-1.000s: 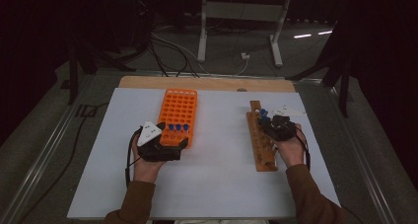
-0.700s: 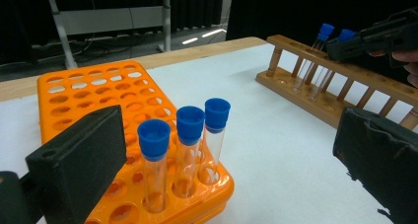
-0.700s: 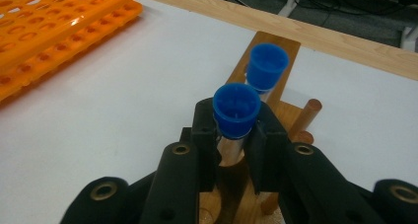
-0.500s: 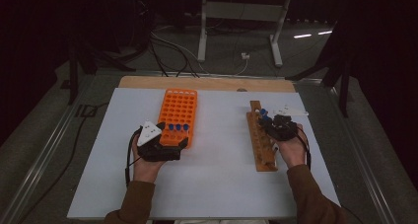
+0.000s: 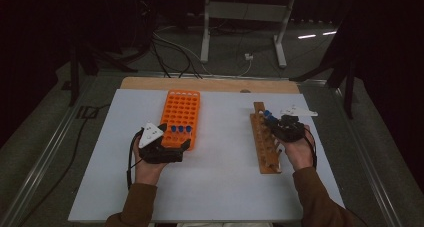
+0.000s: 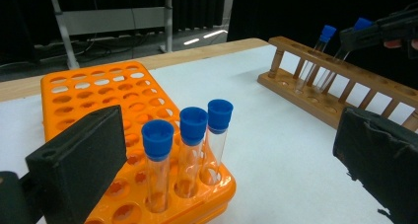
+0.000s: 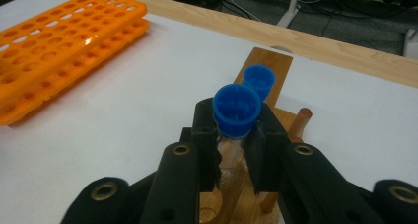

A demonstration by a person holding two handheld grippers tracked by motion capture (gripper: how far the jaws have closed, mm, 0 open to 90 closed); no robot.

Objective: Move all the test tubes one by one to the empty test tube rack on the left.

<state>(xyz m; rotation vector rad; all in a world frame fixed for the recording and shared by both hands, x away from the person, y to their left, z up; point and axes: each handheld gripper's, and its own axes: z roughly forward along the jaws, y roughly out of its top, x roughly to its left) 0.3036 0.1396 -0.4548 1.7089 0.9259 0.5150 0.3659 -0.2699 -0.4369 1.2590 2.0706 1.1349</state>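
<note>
The right gripper (image 7: pixel 235 135) is clamped on a blue-capped test tube (image 7: pixel 236 110) just below its cap, and the tube stands between the pads over the wooden rack (image 5: pixel 265 139), its lower end already down among the rack's holes. Its long axis runs close to upright – cap up, glass bottom down (in the left gripper view it leans a little beside a second capped tube (image 6: pixel 320 46) already seated in the rack). So the coming move probably turns on that axis lining up with the hole beneath the fingers, then going straight down. The left gripper (image 6: pixel 222 155) is nearer the orange rack (image 5: pixel 180 117), jaws spread wide and grasping nothing – three more capped tubes (image 6: pixel 187 150) stand upright in that rack's near corner, between its pads but untouched.
</note>
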